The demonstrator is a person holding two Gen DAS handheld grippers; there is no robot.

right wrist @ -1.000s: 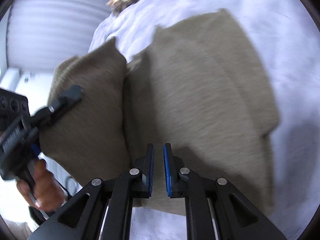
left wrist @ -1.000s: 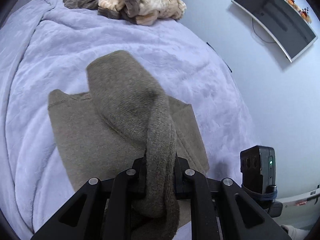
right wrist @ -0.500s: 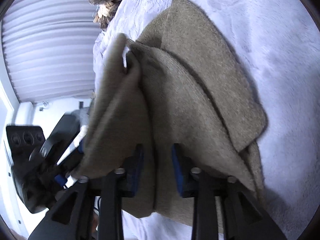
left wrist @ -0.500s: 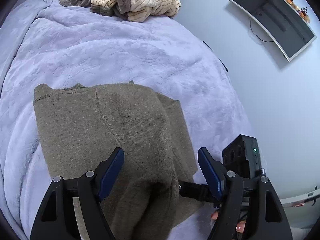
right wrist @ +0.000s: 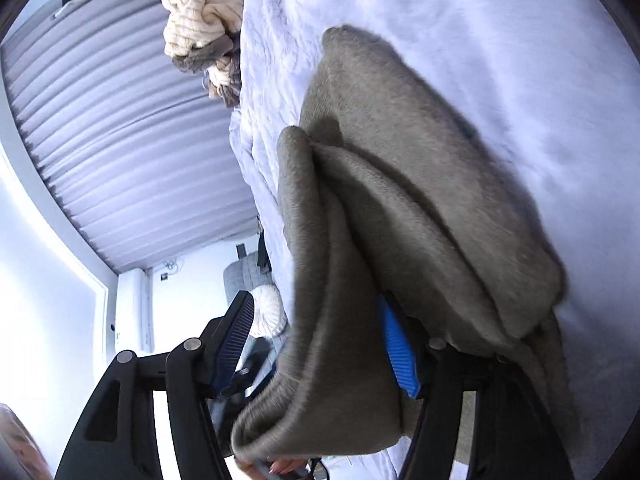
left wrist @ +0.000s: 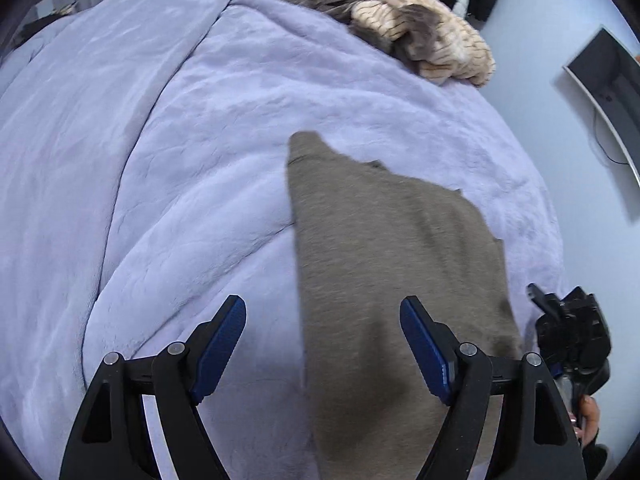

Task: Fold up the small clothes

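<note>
The left wrist view looks steeply down past its jaws onto the bed [left wrist: 200, 128], fairly close. The right wrist view is rolled sideways, nearly level, very close to the sweater [right wrist: 400, 184]. Both share the sweater and the clothes pile [left wrist: 420, 44].

Lavender plush blanket [left wrist: 248, 128] fills most of both views, creased in long folds. Pale bluish wall [left wrist: 532, 80], right of the left-wrist frame, bears a curved monitor [left wrist: 612, 80]. Pleated grey curtain [right wrist: 120, 128], upper left of the right-wrist frame; bright white wall below it.
</note>
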